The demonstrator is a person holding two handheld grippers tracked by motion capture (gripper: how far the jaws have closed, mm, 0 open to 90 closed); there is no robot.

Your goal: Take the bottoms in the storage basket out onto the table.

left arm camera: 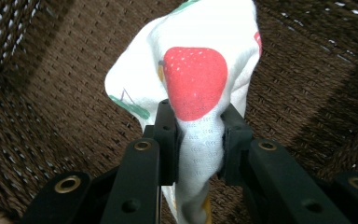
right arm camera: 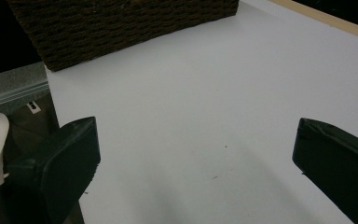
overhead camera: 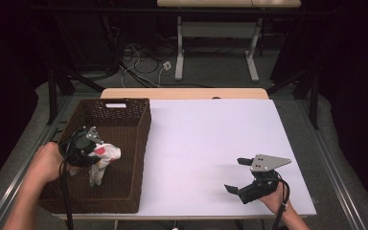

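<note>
Left gripper view: left claw (left arm camera: 199, 140) clamped on a white cloth (left arm camera: 191, 60) with a strawberry print, jaws pinching a gathered fold, rest of the cloth bunching out ahead of the tips and a tail dropping below them. Woven brown basket (left arm camera: 307, 70) floor and walls lie all around behind the cloth. High view: left claw (overhead camera: 92, 146) sits over the basket (overhead camera: 141, 143) interior, near its left wall, cloth (overhead camera: 103, 160) hanging from it with long axis roughly vertical, lower end close to the basket floor; contact with the floor can't be told. Cloth is inside the basket's footprint, so the coming move looks like lower and let go, straight down from the claw. Right claw (overhead camera: 238, 174) rests on the white table (overhead camera: 211, 139) near its front right corner, jaws spread wide, nothing between them, well apart from basket and cloth. Right gripper view: wide jaws over bare table (right arm camera: 191, 116), basket (right arm camera: 121, 23) far ahead. Left hand is the nearer one and carries the work.
</note>
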